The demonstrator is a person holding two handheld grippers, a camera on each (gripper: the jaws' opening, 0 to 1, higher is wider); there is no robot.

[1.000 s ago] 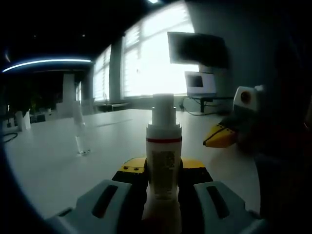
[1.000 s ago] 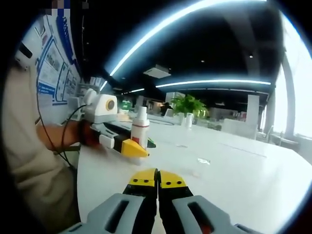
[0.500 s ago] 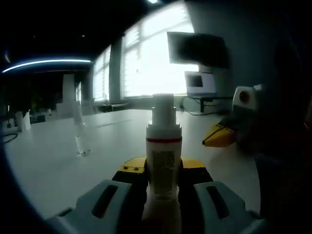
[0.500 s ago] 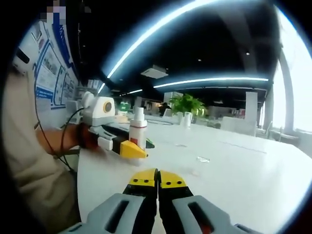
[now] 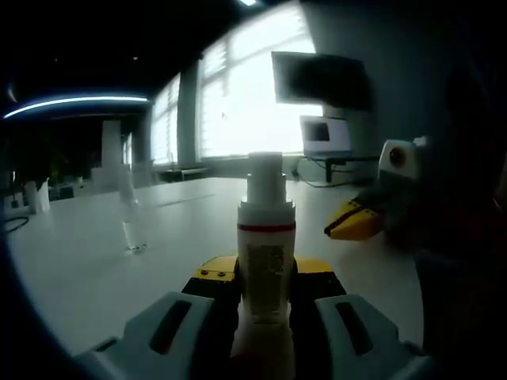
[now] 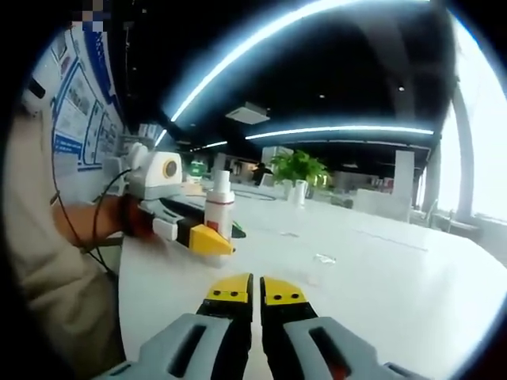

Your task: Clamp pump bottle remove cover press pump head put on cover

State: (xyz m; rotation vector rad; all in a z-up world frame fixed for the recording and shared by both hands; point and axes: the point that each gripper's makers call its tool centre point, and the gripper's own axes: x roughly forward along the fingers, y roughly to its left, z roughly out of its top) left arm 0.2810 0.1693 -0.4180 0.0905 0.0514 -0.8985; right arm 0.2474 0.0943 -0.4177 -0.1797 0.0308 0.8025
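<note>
Left gripper view: the left gripper pinches the pump bottle upright between its jaws above the white table, its pump head bare. The clear cover stands on the table, well apart to the left. Right gripper view: the right gripper holds nothing — its jaws are barely parted, yellow tips near the clamped bottle.
</note>
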